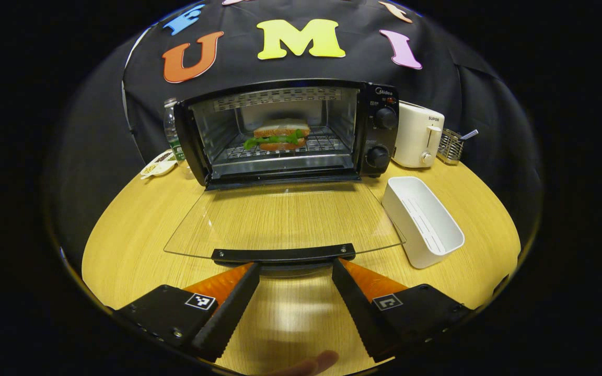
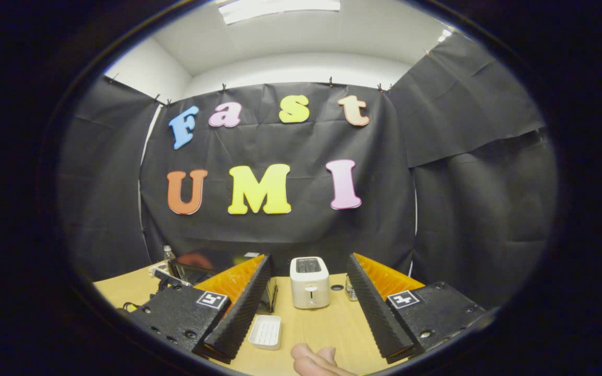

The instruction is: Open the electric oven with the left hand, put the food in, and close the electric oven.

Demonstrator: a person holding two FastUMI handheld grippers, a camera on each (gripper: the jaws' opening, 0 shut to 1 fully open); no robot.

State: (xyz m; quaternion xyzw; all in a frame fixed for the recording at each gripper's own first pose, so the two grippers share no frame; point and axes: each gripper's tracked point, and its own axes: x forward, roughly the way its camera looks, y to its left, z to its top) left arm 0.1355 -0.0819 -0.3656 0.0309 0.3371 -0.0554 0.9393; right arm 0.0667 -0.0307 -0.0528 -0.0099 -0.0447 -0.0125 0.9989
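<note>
Left gripper view: left gripper (image 1: 294, 267) is held wide open, empty, before the door handle (image 1: 284, 254). Sandwich (image 1: 280, 135) is seen inside oven (image 1: 285, 130). Glass door (image 1: 280, 216), judged stiff and fragile, is best lifted by handle.

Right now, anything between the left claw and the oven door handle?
Nothing visible. The left claw is open, its tips right at the black bar handle of the lowered glass oven door. The white rectangular plastic tray sits off to the side.
</note>
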